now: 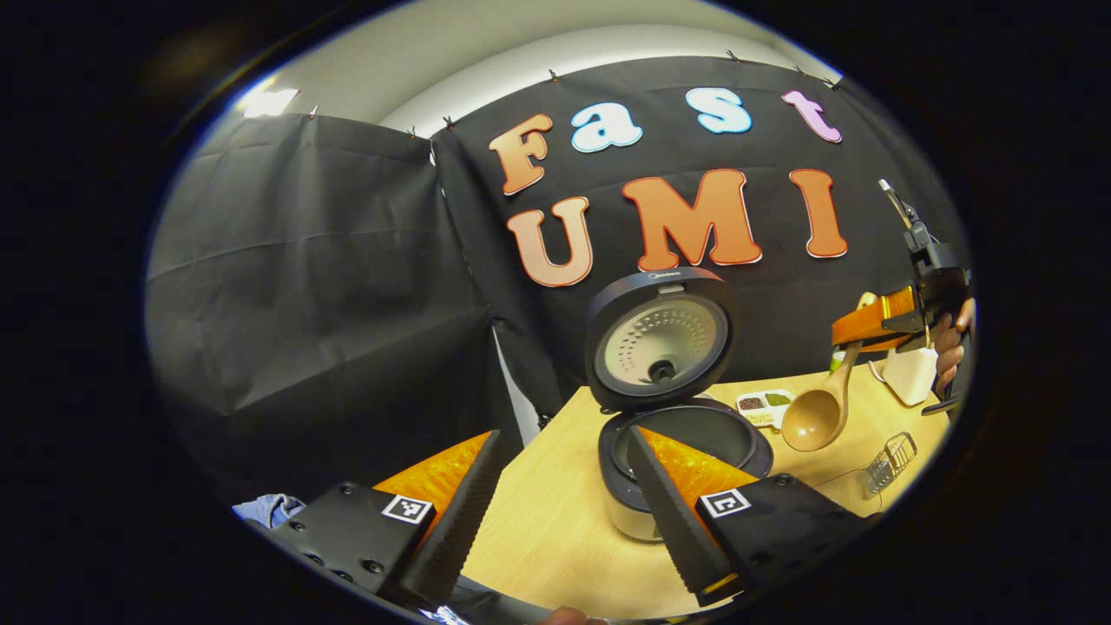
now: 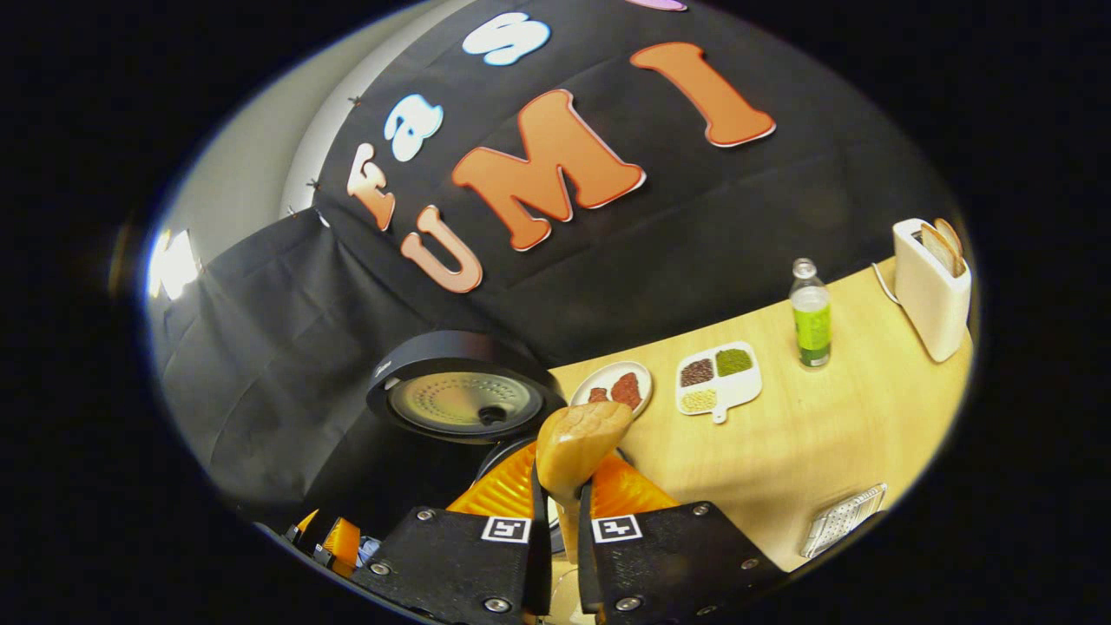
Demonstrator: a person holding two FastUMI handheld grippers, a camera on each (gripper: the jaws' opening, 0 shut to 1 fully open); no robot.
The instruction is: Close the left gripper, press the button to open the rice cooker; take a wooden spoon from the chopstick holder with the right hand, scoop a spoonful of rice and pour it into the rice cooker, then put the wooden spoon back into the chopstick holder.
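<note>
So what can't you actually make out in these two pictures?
- Left gripper view: the rice cooker's pot inside is dark and partly behind the left tongs; rice inside can't be told.
- Right gripper view: the wooden spoon's bowl faces away, and its handle is hidden between the right tongs.
- Right gripper view: the divided tray's contents are too small to identify.

Black-lidded rice cooker [image 1: 660,347], tan wooden spoon [image 1: 816,421], pale wood table [image 2: 807,451], green-labelled bottle [image 2: 811,317].
</note>
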